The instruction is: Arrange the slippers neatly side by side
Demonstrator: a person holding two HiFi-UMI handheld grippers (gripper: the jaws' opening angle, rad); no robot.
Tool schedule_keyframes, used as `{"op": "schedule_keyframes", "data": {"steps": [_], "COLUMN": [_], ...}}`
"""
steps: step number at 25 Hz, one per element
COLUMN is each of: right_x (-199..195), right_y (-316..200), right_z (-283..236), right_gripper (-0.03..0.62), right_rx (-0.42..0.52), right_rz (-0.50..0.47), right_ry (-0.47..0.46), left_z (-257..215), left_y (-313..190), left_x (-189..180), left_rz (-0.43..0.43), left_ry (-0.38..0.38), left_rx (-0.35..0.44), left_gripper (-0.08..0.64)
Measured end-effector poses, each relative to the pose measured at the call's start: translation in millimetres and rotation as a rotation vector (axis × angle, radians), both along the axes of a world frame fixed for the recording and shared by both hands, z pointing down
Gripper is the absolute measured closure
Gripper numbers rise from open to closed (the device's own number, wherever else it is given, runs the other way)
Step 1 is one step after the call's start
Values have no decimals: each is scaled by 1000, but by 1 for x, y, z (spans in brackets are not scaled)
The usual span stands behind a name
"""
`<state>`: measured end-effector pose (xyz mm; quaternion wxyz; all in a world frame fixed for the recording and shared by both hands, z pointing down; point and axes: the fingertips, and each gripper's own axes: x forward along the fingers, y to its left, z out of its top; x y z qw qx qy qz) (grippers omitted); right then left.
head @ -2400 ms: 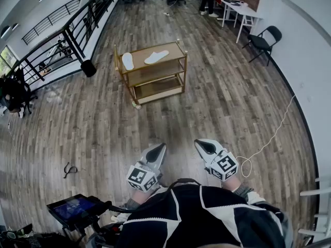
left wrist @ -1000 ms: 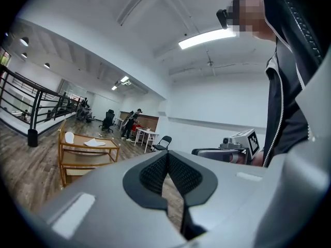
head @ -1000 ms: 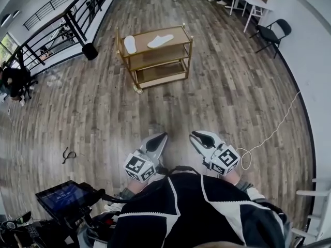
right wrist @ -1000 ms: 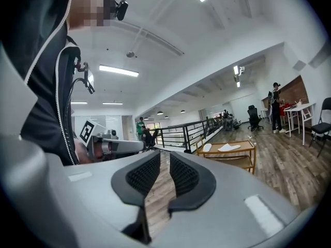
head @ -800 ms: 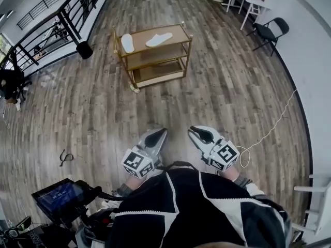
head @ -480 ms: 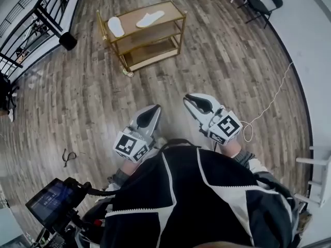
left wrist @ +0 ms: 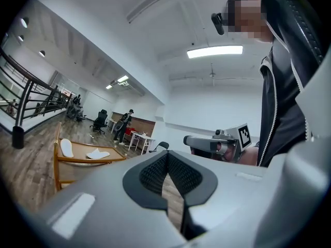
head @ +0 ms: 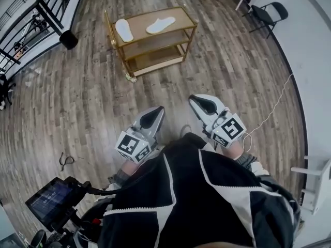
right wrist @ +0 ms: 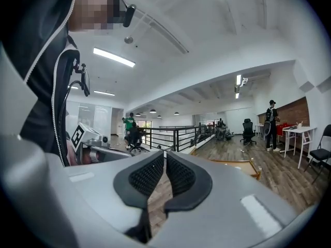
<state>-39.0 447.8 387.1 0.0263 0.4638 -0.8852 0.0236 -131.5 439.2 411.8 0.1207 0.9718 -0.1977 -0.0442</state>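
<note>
Flat white slippers (head: 160, 25) lie askew on cart (head: 140, 30); left fingers (left wrist: 153, 173) together, right fingers (right wrist: 146, 176) just closing shut, empty.

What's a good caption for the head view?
Left gripper shut, right gripper just closing empty, both facing a cart with two slippers lying apart.
</note>
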Motion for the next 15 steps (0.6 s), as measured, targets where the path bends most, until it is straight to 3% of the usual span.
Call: {"op": "schedule_keyframes", "data": {"steps": [8, 15], "right_x": [13, 43], "right_y": [-119, -216], "right_z": [12, 1], "right_gripper": [588, 589], "right_rx": [-45, -28], "right_rz": [-78, -256], "right_ry": [-52, -80], "left_z": [8, 9], "left_y": [-105, -195], "left_x": [2, 51], "left_rz": [-107, -205], "left_ry": [-44, -94], "left_rx": [-49, -40], "left_gripper": [541, 541]}}
